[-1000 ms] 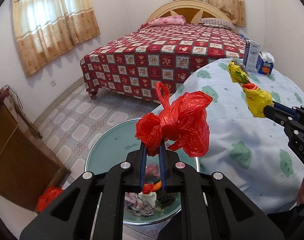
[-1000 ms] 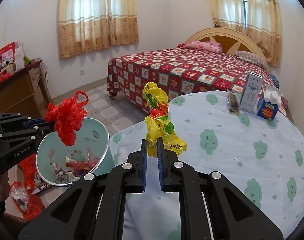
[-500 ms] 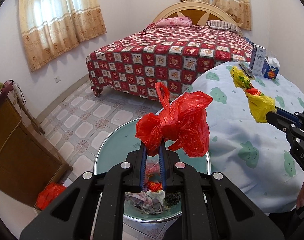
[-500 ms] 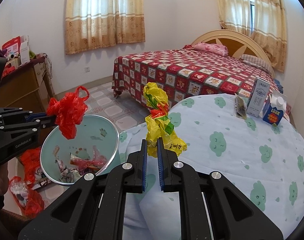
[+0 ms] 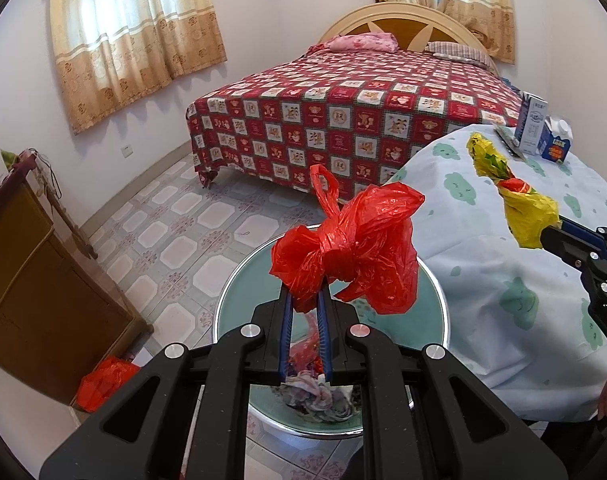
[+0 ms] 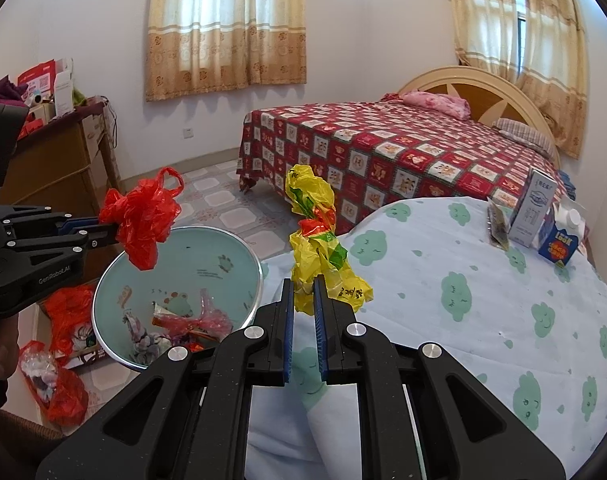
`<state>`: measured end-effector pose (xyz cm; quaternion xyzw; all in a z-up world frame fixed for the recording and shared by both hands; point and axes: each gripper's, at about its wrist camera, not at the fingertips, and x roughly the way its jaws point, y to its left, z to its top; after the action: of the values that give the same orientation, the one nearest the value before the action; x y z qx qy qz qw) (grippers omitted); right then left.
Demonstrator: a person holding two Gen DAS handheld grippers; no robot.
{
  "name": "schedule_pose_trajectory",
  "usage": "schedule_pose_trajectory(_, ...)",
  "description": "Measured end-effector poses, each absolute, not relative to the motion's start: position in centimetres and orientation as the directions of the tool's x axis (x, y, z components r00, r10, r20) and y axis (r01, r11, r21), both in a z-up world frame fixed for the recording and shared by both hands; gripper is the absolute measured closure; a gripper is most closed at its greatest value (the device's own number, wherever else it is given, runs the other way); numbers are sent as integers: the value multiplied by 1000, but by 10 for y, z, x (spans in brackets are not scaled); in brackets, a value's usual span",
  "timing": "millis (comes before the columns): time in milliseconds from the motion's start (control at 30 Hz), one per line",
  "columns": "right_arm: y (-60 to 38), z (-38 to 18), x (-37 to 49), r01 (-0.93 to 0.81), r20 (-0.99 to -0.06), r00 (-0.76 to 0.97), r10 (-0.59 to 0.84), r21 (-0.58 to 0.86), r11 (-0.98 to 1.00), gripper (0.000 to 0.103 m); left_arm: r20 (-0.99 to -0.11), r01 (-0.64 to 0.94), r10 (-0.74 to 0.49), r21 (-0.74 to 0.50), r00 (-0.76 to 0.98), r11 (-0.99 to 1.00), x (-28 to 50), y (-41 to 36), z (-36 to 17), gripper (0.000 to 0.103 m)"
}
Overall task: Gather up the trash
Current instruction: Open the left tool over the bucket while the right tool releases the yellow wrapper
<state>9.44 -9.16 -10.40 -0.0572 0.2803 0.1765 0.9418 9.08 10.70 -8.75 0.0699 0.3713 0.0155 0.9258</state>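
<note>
We list: table (image 6: 483,312), cloth-covered; bin (image 6: 247,258) beside it, part full; red bag (image 5: 355,252), pinched in our left gripper (image 5: 304,300) over the bin; yellow bag (image 6: 319,248), clamped in our right gripper (image 6: 303,284) at the table's edge.

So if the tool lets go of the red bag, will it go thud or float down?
Probably a slow drift: the red bag looks like thin, crinkled plastic, so likely very light. It is knotted, floppy, and hangs above the bin.

Both wrist views overlook the bin (image 5: 431,280) beside the table (image 6: 463,300).
</note>
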Motion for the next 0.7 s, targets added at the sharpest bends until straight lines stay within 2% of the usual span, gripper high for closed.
schedule_pose_trajectory(700, -58, -107, 94, -433, -562, 755, 337, -43, 900, 93, -689, -36, 123, 138, 715, 990, 86, 141, -92, 91)
